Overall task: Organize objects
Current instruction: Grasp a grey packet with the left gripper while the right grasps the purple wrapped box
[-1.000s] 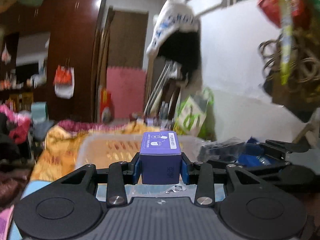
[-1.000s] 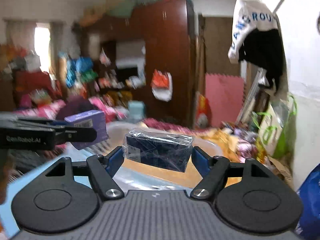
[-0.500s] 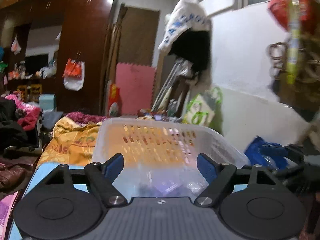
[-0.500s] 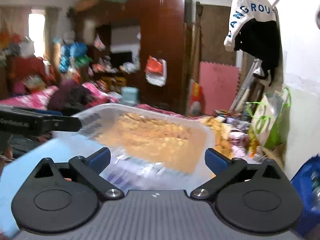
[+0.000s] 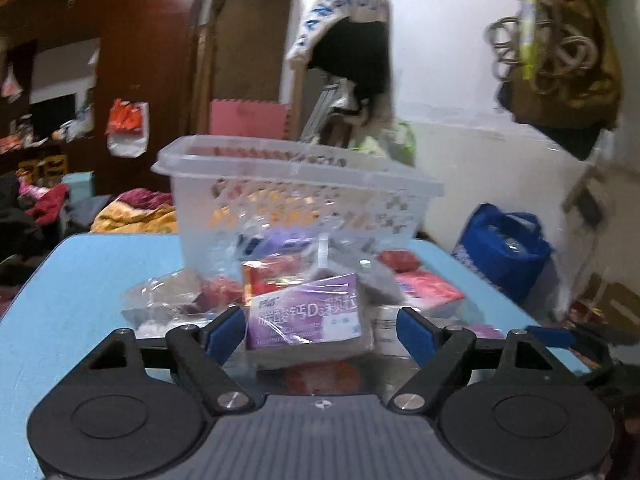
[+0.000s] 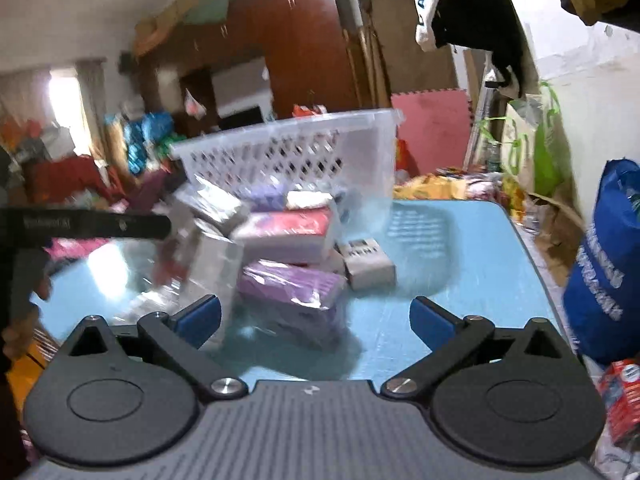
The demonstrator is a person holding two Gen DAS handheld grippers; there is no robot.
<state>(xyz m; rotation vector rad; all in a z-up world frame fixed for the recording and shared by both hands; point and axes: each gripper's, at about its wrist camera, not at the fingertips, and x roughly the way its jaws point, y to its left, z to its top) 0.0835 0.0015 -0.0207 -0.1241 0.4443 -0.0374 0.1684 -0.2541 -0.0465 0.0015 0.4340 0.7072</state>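
A clear plastic basket [image 5: 296, 184] stands on the blue table [image 5: 80, 280], also in the right wrist view [image 6: 288, 152], with packages inside. In front of it lies a pile of wrapped boxes. My left gripper [image 5: 320, 334] is open, its fingers [image 5: 226, 334] either side of a purple box [image 5: 308, 316] without touching it. My right gripper [image 6: 316, 318] is open just before a purple wrapped box [image 6: 292, 286]. A pink and white box [image 6: 288, 236] and a small white box [image 6: 368, 264] lie behind it.
A blue bag [image 5: 504, 248] stands right of the table, also in the right wrist view [image 6: 604, 264]. A clear packet [image 5: 168, 296] lies at the pile's left. Red packets [image 5: 424, 286] lie at its right. The left gripper's arm [image 6: 88, 226] crosses the right view. Cluttered room behind.
A second ago each gripper held a box over the basket. Both opened and let go, then drew back and down to the pile on the table.
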